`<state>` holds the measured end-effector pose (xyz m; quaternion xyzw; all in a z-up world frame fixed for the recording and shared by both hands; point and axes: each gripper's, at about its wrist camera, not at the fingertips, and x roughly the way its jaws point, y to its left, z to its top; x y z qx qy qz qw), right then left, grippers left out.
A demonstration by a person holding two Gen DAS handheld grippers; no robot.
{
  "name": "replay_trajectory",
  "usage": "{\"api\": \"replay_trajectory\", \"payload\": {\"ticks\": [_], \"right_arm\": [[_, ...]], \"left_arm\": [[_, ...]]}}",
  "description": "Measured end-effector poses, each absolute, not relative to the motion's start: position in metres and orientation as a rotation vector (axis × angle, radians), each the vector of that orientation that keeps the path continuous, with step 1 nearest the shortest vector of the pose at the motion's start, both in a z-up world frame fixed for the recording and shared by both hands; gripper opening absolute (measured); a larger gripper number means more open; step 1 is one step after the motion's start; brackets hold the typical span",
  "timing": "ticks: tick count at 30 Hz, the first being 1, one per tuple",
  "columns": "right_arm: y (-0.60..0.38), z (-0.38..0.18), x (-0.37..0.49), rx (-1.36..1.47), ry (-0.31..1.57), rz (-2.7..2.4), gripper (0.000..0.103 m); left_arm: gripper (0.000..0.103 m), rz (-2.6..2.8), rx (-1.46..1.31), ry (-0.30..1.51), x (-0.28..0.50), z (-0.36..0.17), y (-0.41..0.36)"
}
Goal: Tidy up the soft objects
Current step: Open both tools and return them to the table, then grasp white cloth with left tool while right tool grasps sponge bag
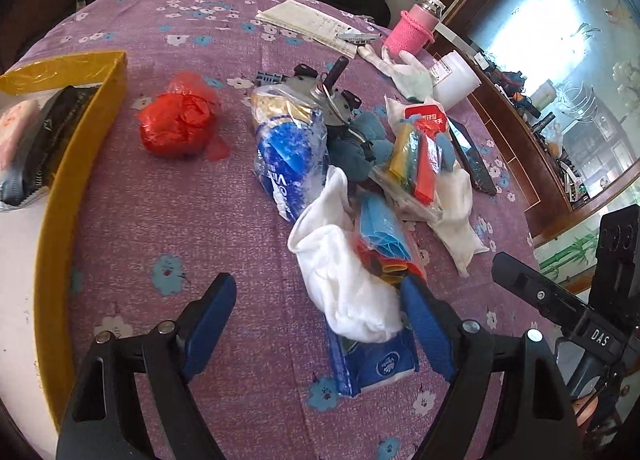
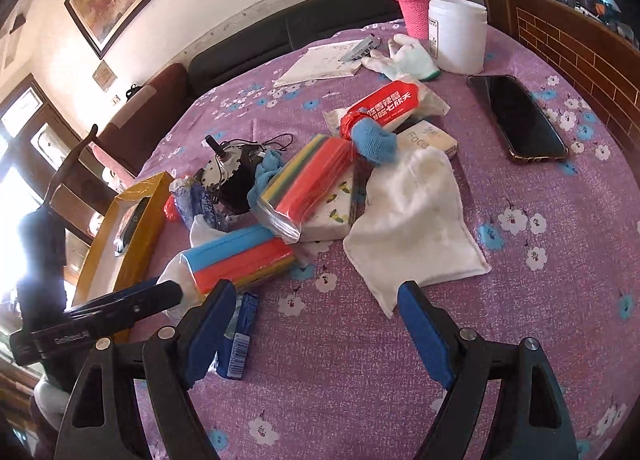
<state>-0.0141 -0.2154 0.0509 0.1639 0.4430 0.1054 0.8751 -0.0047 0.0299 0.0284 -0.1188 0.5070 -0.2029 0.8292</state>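
Most of the soft things lay unsorted in a loose heap near the middle of the purple flowered cloth (image 1: 180, 220): a white cloth (image 1: 348, 292) draped over a blue tissue pack (image 1: 376, 364), a second white cloth (image 2: 412, 220) spread flat nearer the right gripper, two clear-wrapped packs of coloured sponge cloths (image 2: 240, 256) (image 2: 312, 180), a blue knitted glove (image 2: 374, 142), a crumpled blue-and-white bag (image 1: 288, 156) and, set apart, a red plastic bag (image 1: 178, 120). The yellow box (image 1: 80, 148) at the table's left edge held only a dark pouch (image 1: 44, 140) and a pale pink item, so the sorting appeared barely begun. The left gripper (image 1: 320, 324) hung with its jaws spread wide and holding nothing, one pad just beside the draped white cloth; the right gripper (image 2: 316, 324) was likewise wide open and empty, near the corner of the flat cloth. Hard items lay mixed in: a motor (image 1: 320, 96), a phone (image 2: 516, 116), a white jar (image 2: 458, 34) and a pink-sleeved bottle (image 2: 414, 6).
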Motion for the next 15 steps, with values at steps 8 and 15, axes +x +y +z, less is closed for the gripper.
{"api": "replay_trajectory", "payload": {"ticks": [8,15], "right_arm": [[-0.239,0.047,-0.016,0.360,0.905,0.149,0.086],[-0.238,0.044,-0.012,0.384,0.917,0.180,0.086]], "left_arm": [[0.022,-0.505,-0.191,1.051,-0.009,0.032,0.017],[0.021,-0.476,-0.190,0.975,-0.032,0.055,0.040]]}}
